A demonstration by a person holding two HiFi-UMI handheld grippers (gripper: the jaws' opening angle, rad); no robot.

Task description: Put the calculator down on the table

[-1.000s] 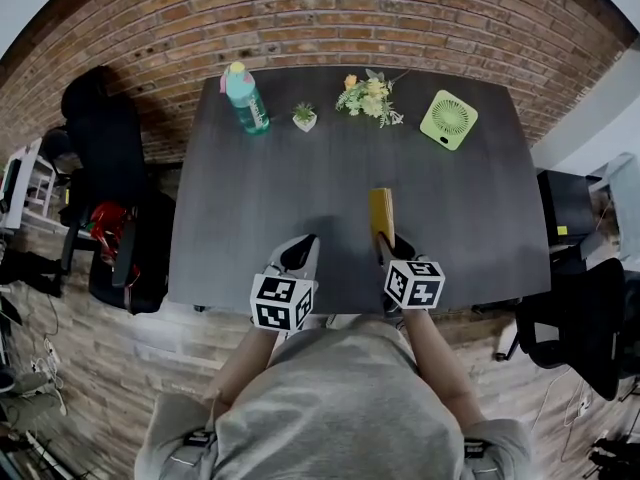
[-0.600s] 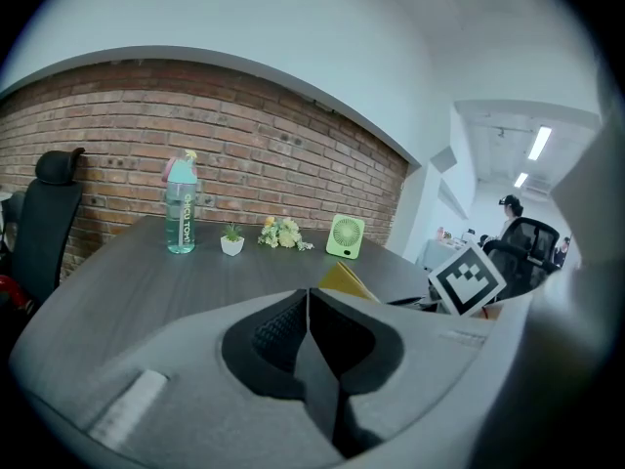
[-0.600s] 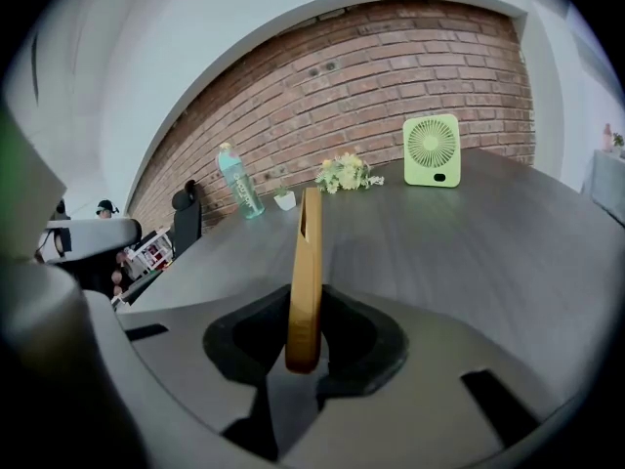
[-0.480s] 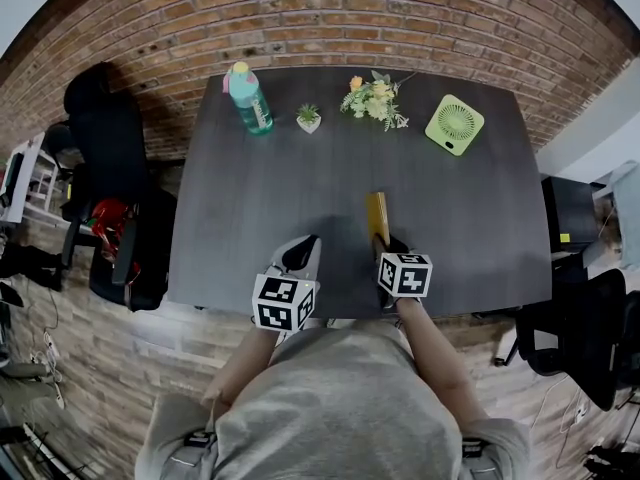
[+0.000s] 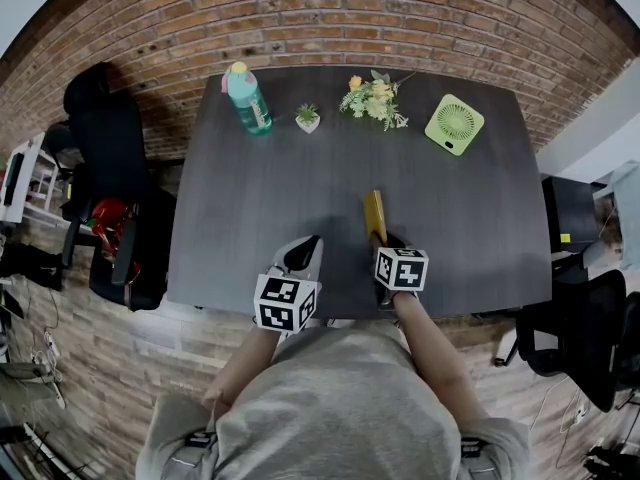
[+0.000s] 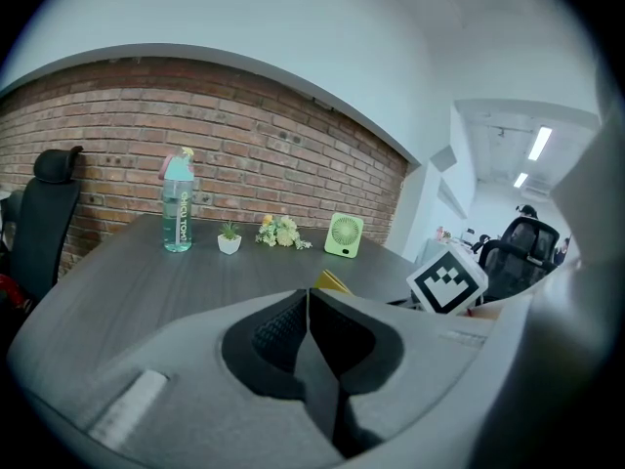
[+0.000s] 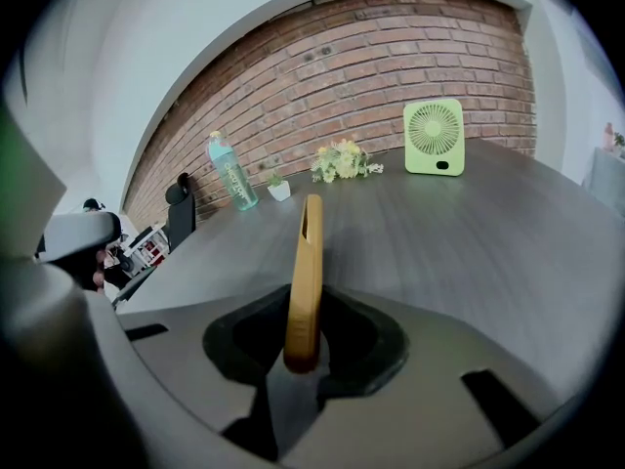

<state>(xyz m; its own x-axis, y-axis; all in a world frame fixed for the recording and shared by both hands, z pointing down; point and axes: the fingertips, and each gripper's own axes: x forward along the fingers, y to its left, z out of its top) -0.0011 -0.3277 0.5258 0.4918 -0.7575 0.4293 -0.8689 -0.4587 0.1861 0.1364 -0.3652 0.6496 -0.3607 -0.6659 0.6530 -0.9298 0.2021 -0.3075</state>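
Observation:
The calculator [image 7: 305, 279] is a thin yellow slab held on edge, pointing away over the dark table [image 5: 280, 188]. My right gripper [image 7: 305, 345] is shut on its near end. From the head view the calculator [image 5: 375, 216] sticks out ahead of the right gripper [image 5: 384, 240], low over the table's near middle. My left gripper [image 5: 302, 254] rests by the near table edge with its jaws together and nothing between them. In the left gripper view the left gripper [image 6: 305, 306] is shut, and a yellow corner of the calculator [image 6: 330, 281] shows just past it.
At the table's far side stand a teal water bottle [image 5: 246, 98], a small potted plant [image 5: 308, 118], a bunch of flowers [image 5: 372, 97] and a green desk fan [image 5: 454, 123]. A brick wall [image 5: 320, 18] runs behind. Office chairs stand left [image 5: 100, 128] and right [image 5: 585, 318].
My right gripper has sunk toward the table with the calculator, which now looks shorter and lower in the head view. The left gripper has stayed put.

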